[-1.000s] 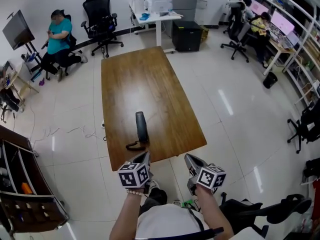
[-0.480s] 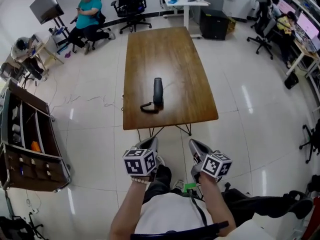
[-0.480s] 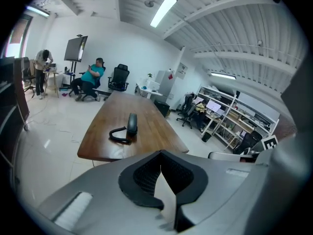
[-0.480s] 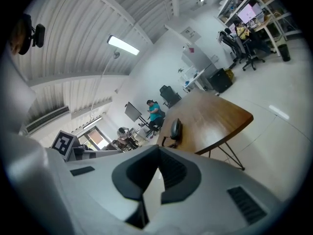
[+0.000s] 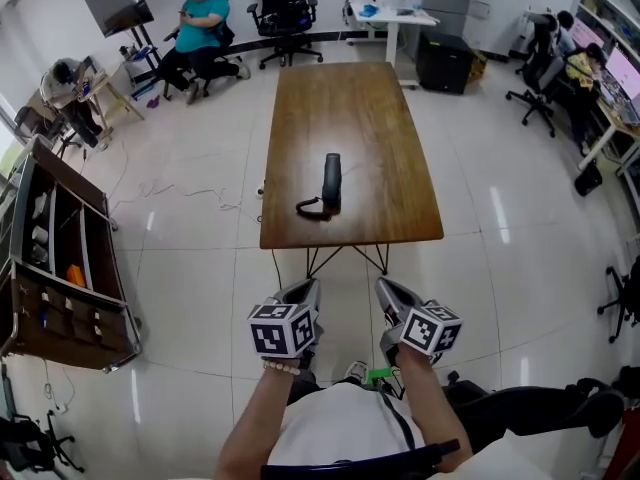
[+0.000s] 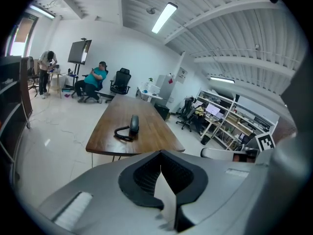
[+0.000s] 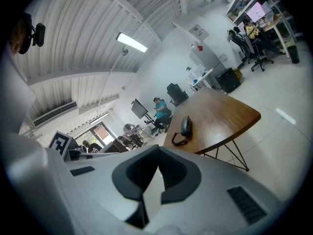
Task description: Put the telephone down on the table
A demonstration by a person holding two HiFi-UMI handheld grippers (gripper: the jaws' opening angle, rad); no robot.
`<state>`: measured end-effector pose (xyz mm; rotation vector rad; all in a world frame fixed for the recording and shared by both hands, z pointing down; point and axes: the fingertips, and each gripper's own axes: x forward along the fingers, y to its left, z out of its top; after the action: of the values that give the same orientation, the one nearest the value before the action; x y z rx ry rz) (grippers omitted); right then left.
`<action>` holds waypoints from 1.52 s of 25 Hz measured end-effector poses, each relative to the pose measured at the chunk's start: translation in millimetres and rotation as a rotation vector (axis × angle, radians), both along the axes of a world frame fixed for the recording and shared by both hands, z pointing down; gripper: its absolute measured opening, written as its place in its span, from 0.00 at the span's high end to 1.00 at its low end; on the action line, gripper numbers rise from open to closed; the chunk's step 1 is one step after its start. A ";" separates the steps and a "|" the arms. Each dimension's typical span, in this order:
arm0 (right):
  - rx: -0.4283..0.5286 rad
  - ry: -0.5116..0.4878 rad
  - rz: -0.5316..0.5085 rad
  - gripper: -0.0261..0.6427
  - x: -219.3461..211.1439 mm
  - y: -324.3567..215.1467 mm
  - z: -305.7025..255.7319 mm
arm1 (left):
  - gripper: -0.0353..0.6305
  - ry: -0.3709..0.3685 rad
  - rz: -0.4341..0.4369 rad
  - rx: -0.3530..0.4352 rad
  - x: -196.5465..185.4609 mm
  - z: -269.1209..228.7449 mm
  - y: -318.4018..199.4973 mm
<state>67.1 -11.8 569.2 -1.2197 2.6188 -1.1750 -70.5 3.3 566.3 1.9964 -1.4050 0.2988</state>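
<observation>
Left hand-held gripper (image 6: 160,156), jaws together, empty: plain only in its own view

Black telephone (image 5: 331,179) flat on table (image 5: 390,118), cord coiled alongside, prob. attached.

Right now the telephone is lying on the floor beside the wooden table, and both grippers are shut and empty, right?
Not quite: the telephone lies on the wooden table itself, as the head view shows. The left gripper and right gripper are indeed shut and empty.
</observation>
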 end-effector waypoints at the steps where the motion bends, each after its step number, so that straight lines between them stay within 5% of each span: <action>1: 0.002 0.001 0.008 0.96 -0.1 0.3 -1.1 | 0.95 0.002 0.006 -0.001 -1.4 0.7 0.2; 19: 0.049 0.054 0.096 0.96 -46.6 2.8 -22.2 | 0.95 0.042 0.130 0.044 -35.4 -19.8 -30.3; 38: 0.073 0.082 0.131 0.96 -39.8 3.8 -28.3 | 0.95 0.065 0.154 0.055 -32.1 -20.6 -27.7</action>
<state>27.3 -8.0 540.9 -1.4296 2.5666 -1.0194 -102.6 -24.5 545.6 2.1448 -1.2336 0.2630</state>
